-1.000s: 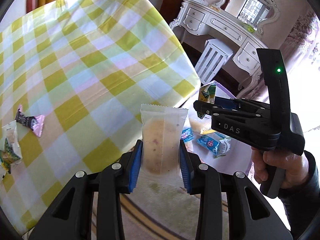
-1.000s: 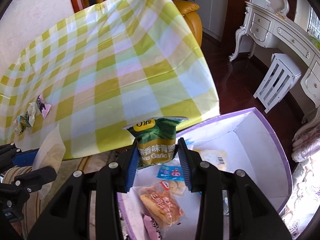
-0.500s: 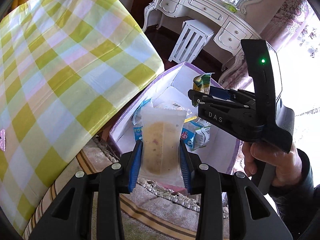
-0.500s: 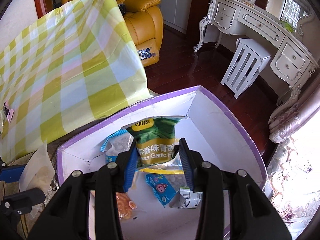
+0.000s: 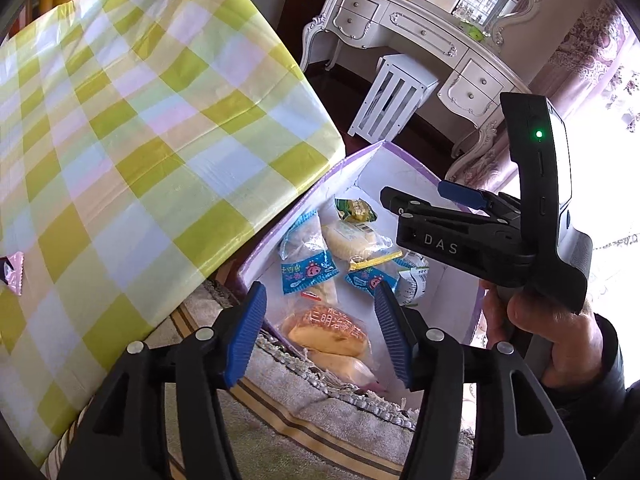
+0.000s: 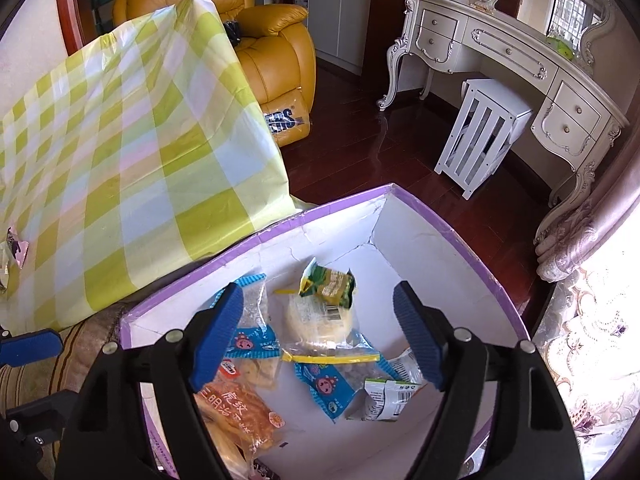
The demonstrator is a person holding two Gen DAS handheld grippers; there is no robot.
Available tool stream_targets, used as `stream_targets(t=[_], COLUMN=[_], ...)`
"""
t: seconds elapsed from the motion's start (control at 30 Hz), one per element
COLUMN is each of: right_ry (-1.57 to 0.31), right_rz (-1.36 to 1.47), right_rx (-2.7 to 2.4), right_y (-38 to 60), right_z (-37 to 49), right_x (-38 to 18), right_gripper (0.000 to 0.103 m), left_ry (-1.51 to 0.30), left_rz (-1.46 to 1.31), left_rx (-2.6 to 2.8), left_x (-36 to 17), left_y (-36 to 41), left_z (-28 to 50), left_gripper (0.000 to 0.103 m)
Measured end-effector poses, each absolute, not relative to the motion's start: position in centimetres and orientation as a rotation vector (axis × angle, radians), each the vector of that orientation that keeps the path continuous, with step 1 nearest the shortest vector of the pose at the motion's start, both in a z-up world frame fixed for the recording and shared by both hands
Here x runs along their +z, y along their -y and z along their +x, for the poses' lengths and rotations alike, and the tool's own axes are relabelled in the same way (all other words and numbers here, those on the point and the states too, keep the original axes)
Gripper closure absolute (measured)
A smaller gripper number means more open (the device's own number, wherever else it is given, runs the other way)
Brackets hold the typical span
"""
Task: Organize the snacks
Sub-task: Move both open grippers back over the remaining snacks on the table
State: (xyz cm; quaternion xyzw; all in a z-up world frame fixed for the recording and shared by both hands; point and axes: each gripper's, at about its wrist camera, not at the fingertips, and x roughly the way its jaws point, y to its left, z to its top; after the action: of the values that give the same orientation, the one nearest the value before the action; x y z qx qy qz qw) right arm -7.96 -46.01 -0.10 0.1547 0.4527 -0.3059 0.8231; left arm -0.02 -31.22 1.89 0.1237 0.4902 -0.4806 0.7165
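Snacks (image 6: 320,320) in crinkly colourful wrappers lie jumbled inside purple-rimmed box (image 6: 452,236)

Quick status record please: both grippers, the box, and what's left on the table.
left gripper: jaws opening, nothing between them
right gripper: jaws opening, empty, over the box
box: purple-rimmed, white inside, several snack packets in it
green packet: inside box, near far corner
table: checked cloth; pink wrapper at its left edge

One purple-rimmed box (image 6: 440,236). Two blue piglet packets (image 6: 328,388). One green garlic-snack bag (image 6: 328,284). One orange bread packet (image 6: 240,408). Two grippers.
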Motion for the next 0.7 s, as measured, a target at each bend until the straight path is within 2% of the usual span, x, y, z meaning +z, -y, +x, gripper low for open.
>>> stream_targets(t=[0.37,0.7], right_ry=[-0.919,-0.923], right_rz=[0.322,0.278], right_rx=[-0.557,-0.373], right_y=[42.2,35.6], right_z=[-4.5,0.6], right_x=[1.7,2.6], right_gripper=[0.025,0.024], left_ry=[-1.020,-0.964], left_rz=[0.163,-0.046], left_rx=[-0.868,-0.529], left_x=[3.2,3.7], left_y=[24.7,12.2], left_z=[4.3,9.3], left_gripper=[0.047,0.047])
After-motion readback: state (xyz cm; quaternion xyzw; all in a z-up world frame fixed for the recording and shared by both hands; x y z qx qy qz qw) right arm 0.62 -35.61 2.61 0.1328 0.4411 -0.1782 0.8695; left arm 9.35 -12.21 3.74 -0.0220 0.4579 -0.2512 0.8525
